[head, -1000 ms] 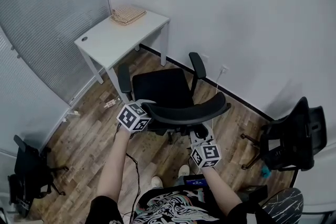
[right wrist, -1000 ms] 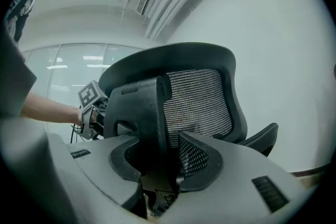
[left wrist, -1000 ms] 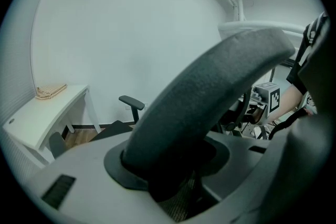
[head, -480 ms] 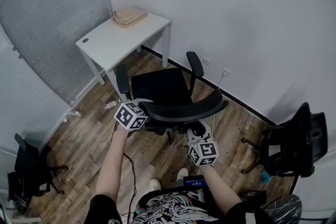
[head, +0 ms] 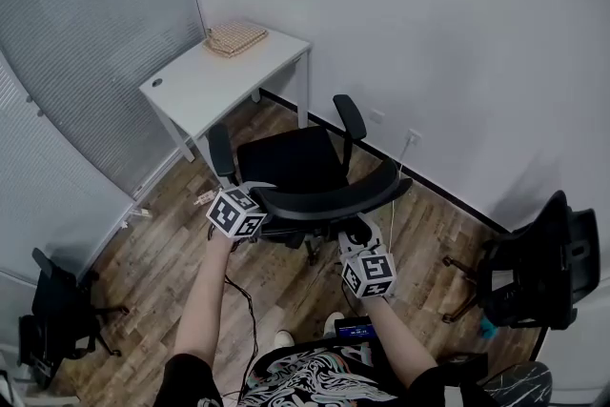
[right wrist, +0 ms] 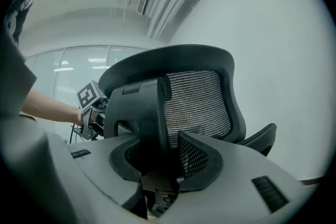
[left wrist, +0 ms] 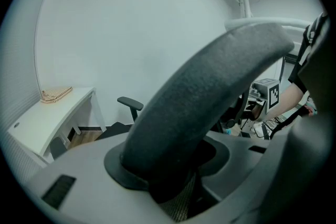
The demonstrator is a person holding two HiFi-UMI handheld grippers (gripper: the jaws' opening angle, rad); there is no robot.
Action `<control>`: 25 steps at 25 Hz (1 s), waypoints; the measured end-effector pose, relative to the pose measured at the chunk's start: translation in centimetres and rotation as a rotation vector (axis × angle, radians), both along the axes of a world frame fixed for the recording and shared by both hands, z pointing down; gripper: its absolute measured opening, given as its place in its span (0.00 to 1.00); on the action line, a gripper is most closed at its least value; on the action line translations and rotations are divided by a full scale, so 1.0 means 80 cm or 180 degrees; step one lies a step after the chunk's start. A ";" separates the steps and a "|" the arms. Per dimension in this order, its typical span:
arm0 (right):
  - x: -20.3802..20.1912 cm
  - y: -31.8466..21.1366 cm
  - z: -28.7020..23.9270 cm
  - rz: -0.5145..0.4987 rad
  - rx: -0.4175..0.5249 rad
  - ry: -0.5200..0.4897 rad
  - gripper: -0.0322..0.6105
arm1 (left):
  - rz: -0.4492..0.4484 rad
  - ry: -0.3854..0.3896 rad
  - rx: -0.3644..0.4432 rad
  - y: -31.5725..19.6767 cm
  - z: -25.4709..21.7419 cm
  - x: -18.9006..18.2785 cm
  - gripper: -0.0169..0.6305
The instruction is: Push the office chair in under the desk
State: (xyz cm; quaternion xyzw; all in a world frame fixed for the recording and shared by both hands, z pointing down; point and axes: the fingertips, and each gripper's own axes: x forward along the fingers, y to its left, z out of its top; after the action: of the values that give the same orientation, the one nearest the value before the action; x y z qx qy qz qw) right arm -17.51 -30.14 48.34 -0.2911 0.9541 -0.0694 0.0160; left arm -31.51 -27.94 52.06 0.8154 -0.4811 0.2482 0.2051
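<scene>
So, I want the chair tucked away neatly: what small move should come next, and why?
Probably roll the office chair toward the desk, seat first. The left hand-held gripper and the right hand-held gripper both clamp its back, and the seat stands short of the desk, not under it.

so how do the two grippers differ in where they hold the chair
The left gripper clamps the padded top rim of the backrest of the office chair; the right gripper clamps the plastic spine behind the mesh, lower down. The left gripper sits at the rim's left end; the right gripper is nearer the middle. Both are shut on the same backrest.
</scene>
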 end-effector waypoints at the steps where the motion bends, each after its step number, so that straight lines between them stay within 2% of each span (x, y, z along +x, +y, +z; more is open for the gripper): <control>1: 0.000 -0.003 0.000 -0.0012 0.0003 -0.0001 0.26 | -0.0014 0.0002 0.0001 -0.002 0.000 0.000 0.32; 25: 0.003 -0.075 -0.007 -0.0350 0.0051 -0.0069 0.26 | -0.0353 0.0029 0.0009 -0.054 -0.004 0.007 0.32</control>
State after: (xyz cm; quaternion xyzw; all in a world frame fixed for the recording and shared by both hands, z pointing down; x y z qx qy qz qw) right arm -17.29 -36.11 47.82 -0.2373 0.9689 -0.0657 0.0248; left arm -30.95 -32.24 51.76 0.7889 -0.5249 0.2320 0.2196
